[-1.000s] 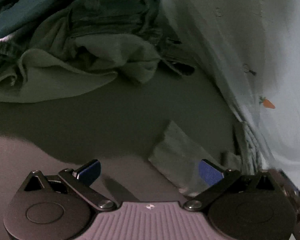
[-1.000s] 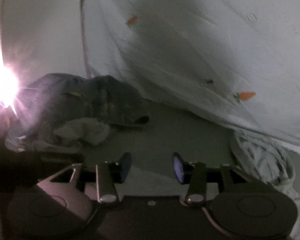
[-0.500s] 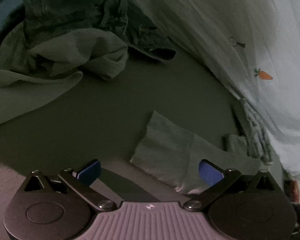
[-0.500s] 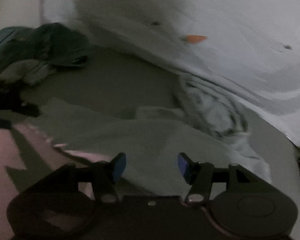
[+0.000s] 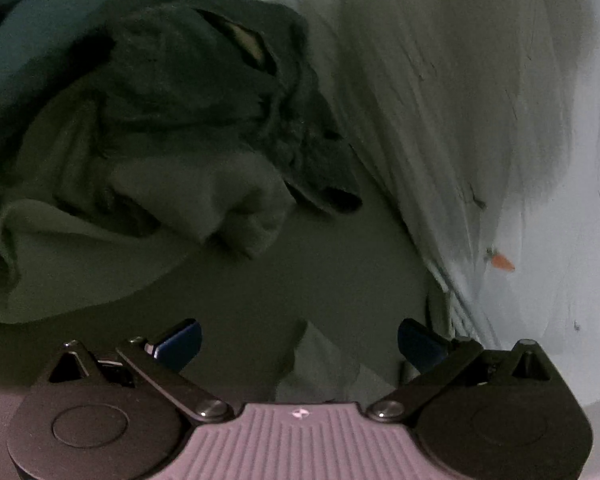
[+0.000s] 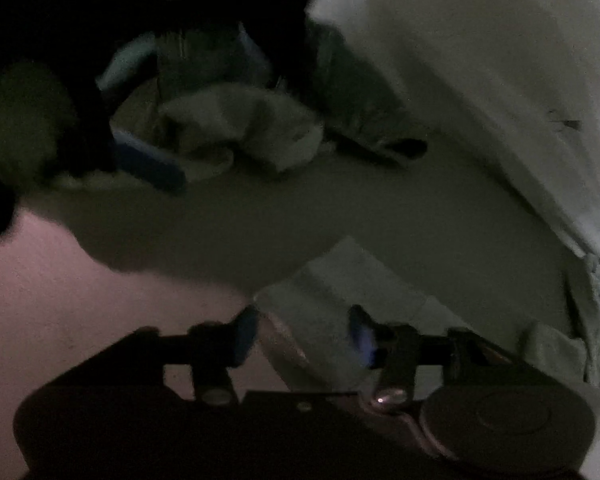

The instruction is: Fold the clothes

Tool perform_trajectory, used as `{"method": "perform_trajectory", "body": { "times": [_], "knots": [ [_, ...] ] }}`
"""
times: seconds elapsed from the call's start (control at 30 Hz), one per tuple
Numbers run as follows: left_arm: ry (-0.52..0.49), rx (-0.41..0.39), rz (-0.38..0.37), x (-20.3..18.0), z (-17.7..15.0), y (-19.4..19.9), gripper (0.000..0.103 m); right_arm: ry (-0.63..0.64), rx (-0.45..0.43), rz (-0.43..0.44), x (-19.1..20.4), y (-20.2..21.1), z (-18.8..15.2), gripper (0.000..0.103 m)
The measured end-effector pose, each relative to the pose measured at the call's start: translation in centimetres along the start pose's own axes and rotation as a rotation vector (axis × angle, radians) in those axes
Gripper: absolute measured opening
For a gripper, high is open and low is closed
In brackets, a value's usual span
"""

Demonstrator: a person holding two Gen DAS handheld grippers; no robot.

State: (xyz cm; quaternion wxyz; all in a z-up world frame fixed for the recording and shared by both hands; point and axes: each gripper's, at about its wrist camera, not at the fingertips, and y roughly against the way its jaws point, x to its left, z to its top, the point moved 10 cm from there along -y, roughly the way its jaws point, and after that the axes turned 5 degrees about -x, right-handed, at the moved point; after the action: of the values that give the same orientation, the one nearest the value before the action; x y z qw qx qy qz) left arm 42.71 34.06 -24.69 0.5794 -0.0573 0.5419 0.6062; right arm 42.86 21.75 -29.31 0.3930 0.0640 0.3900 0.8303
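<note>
A small folded pale cloth (image 5: pixel 324 364) lies flat on the dim bed surface (image 5: pixel 300 272). My left gripper (image 5: pixel 300 342) is open just above its far corner, with nothing between the blue pads (image 5: pixel 180 340). In the right wrist view the same folded cloth (image 6: pixel 340 280) runs in under my right gripper (image 6: pixel 303 334), which is open, its fingers standing on either side of the cloth's near edge. Whether they touch it I cannot tell. A blue pad of the left gripper (image 6: pixel 148 160) shows at the left, blurred.
A crumpled pile of clothes lies at the back left: a dark grey garment (image 5: pixel 220 92) over a pale one (image 5: pixel 204 196), also the pile (image 6: pixel 240 128). A white sheet with carrot prints (image 5: pixel 480 120) rises along the right. A striped cloth (image 6: pixel 596 320) sits at the right edge.
Both views have swung left toward the clothes pile. The folded cloth has dropped lower in the left view. The right gripper now sits over the cloth's near edge. Both finger gaps are unchanged.
</note>
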Motion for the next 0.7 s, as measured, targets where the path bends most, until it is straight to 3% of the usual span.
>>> {"method": "perform_trajectory", "body": {
  "times": [0.1, 0.23, 0.47, 0.63, 0.7],
  "knots": [
    [0.006, -0.007, 0.013, 0.1, -0.3, 0.3, 0.103, -0.071, 0.018, 0.025, -0.6, 0.0, 0.5, 0.005],
    [-0.055, -0.010, 0.042, -0.8, -1.1, 1.0, 0.103, -0.127, -0.071, -0.020, -2.6, 3.3, 2.1, 0.004],
    [-0.207, -0.002, 0.031, -6.8, -3.5, 1.2, 0.103, -0.482, -0.209, -0.240, -16.3, 15.7, -2.2, 0.004],
    [-0.323, 0.077, 0.031, -11.4, -8.5, -0.2, 0.103, -0.680, -0.157, -0.482, -25.8, 22.7, -12.7, 0.004],
    [-0.385, 0.125, 0.034, -13.1, -11.1, -1.2, 0.103, -0.727, -0.070, -0.542, -28.0, 22.9, -17.8, 0.015]
  ]
}}
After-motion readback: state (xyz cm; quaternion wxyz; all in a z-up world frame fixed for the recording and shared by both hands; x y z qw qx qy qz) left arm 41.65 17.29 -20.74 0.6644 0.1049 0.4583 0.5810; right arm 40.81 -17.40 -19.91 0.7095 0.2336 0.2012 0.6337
